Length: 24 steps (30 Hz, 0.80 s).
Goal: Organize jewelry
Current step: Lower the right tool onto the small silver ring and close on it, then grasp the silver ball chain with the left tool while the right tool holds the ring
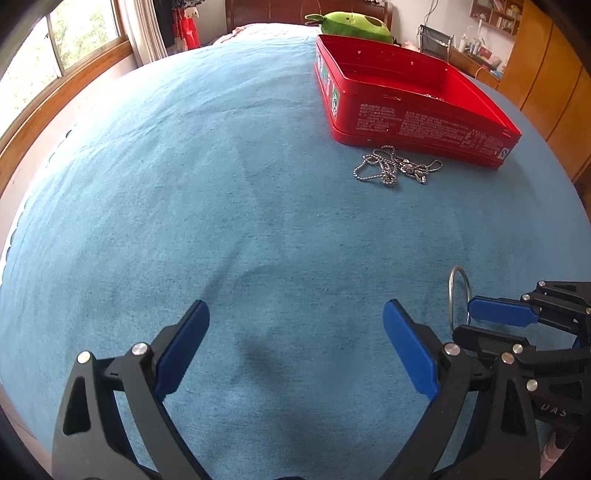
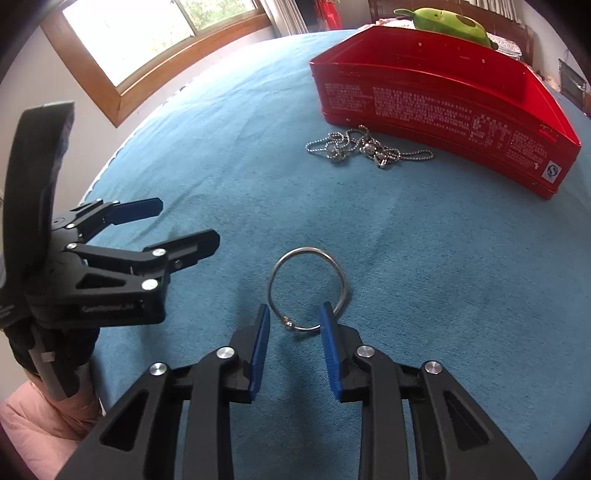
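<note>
A silver ring bangle [image 2: 308,290] lies on the blue bed cover between the tips of my right gripper [image 2: 293,314], which is open around its near edge; the right pad touches the ring. The bangle also shows in the left wrist view [image 1: 459,297], by the right gripper [image 1: 466,320]. A tangled silver ball chain [image 1: 397,168] lies in front of an open red tin box [image 1: 413,99], also in the right wrist view as chain [image 2: 365,149] and box [image 2: 436,103]. My left gripper [image 1: 295,317] is open and empty, seen at the left in the right wrist view [image 2: 188,225].
A green plush toy [image 1: 354,24] sits behind the box. The bed cover [image 1: 221,184] spreads wide to the left. A window and wooden frame are at the far left, wooden cabinets at the right.
</note>
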Tool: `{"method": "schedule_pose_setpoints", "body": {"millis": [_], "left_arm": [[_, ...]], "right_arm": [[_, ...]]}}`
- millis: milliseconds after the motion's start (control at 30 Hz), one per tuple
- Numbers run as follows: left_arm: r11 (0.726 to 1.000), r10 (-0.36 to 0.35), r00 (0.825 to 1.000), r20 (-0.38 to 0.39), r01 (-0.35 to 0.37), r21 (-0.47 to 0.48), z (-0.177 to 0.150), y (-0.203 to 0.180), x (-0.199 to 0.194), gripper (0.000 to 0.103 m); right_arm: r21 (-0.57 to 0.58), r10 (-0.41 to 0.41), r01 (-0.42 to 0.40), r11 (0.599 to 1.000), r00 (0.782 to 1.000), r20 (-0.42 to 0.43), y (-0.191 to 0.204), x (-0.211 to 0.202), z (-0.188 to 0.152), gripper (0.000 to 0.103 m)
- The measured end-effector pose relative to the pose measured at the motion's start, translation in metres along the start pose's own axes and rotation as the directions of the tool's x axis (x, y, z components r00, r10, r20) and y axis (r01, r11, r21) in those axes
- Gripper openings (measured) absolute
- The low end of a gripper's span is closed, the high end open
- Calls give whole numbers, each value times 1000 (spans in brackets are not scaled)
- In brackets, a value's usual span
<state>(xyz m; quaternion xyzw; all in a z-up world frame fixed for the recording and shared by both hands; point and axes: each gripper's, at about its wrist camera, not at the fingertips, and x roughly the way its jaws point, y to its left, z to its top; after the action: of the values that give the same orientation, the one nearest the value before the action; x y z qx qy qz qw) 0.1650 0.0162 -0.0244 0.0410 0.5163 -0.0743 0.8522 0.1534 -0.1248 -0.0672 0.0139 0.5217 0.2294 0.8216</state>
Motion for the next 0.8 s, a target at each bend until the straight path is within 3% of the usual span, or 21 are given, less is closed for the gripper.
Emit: {"method": "schedule_pose_setpoints", "body": {"millis": [233,267,333,600,800], "left_arm": [[1000,0,1000,-4,0,-3,-4,0,-1,94],[1000,0,1000,-5,0,-5,-4,1,-1,94],[1000,-1,1000,-6,1,-8,-3,3,-1,94],[1000,-21,1000,-9,20,-16,3,9,0,94],[993,-103,994,-39,101,-61,29,8,6,94]], "right_arm": [[-44,-59,59,997,998,7,11,9,3,24],[-55,-79,80,995,997,16,12,9,2,22],[-77,-133,135,988,991,30,14,9,1,6],[1,-126,126,992,990,67,-10,-13,-3,5],[90,-151,142,986,982,113,-45,-40,-4,5]]}}
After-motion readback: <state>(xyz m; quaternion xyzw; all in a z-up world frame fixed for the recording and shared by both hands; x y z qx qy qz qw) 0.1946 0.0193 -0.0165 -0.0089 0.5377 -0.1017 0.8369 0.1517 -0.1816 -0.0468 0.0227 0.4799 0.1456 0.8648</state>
